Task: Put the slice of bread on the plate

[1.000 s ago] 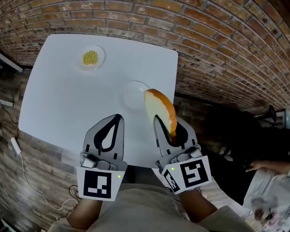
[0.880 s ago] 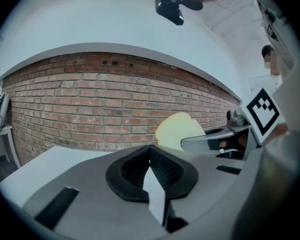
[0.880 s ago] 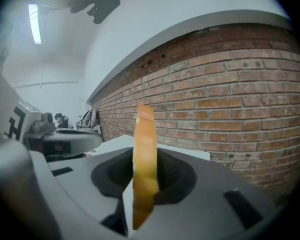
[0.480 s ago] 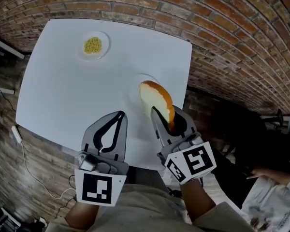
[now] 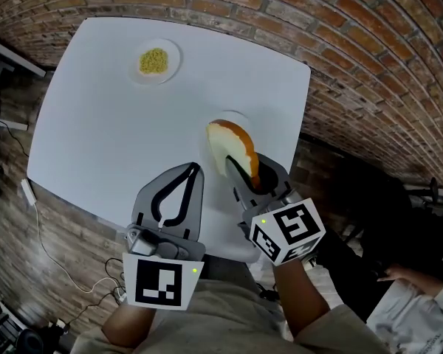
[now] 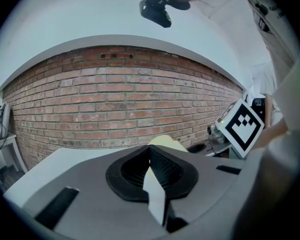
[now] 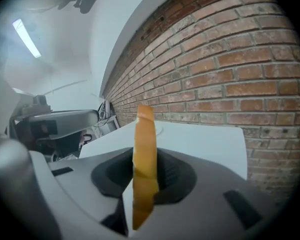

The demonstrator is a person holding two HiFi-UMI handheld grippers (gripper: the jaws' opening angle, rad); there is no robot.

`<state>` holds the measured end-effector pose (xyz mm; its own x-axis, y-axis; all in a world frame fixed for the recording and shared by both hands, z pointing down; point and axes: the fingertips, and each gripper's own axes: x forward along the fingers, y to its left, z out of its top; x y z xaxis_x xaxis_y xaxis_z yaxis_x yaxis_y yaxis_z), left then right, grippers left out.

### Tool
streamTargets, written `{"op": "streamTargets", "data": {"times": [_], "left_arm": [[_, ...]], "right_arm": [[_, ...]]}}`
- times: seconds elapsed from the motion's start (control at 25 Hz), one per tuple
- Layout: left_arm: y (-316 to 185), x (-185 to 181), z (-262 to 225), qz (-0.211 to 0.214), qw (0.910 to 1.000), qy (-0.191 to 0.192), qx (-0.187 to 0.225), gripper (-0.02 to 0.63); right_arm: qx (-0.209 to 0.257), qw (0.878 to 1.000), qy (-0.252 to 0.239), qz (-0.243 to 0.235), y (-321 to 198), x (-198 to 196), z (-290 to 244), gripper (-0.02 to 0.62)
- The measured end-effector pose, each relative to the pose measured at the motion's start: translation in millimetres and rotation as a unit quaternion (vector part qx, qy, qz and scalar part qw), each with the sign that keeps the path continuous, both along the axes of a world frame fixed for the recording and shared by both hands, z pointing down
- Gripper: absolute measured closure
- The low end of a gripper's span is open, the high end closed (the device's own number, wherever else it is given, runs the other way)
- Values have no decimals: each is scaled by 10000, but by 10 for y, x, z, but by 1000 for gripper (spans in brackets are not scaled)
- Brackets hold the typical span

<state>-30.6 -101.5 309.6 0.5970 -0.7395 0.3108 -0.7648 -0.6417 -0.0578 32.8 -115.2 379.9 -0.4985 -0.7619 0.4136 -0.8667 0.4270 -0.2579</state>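
The slice of bread (image 5: 232, 147), pale with an orange-brown crust, stands on edge in my right gripper (image 5: 241, 171), which is shut on its lower part. It hangs just above the small empty white plate (image 5: 235, 116), hiding most of it. In the right gripper view the bread (image 7: 144, 149) shows edge-on between the jaws, with the white table (image 7: 205, 144) beyond. My left gripper (image 5: 186, 177) sits beside it to the left, over the table's near edge, shut with nothing in it. In the left gripper view, the bread's top (image 6: 166, 142) peeks over the left gripper (image 6: 150, 153).
A second small plate (image 5: 142, 76) with a heap of yellow food (image 5: 154, 60) stands at the table's far left. The white table (image 5: 111, 131) is ringed by brick floor. Cables (image 5: 37, 220) lie on the floor at left. A person's sleeve (image 5: 428, 301) shows at lower right.
My right gripper has sunk and carried the bread forward over the empty plate. The left gripper has dropped a little and stays shut.
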Motion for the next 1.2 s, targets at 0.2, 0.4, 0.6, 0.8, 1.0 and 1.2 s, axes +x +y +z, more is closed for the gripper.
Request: {"op": "streamTargets", "data": {"times": [0.2,0.4,0.6,0.8,1.0,1.2], "left_arm": [[-36,12,106,-29,9998,-159,-88,595],[-82,34,199,-58,9995,-202,-248,595],[-140,67,244,-28,9993,-267,-271,595],[-194,62,277,-43,9991,-278,-330,595],[-259,35,324,-79,9988,-331,-361,595],[-297,30,369,-127,9983,-339,-450,595]], "right_arm": [[-270,9995,-71,-113,-55,-55,174,503],[-612,9974,-281,-253,-117,-90,332,503],[-869,9943,-461,-417,-196,-122,463,503],[-1157,9894,-702,-531,-298,-121,578,503],[-1471,9813,-1047,-662,-392,-96,654,500],[-1590,9801,-994,-660,-474,-1,770,488]]}}
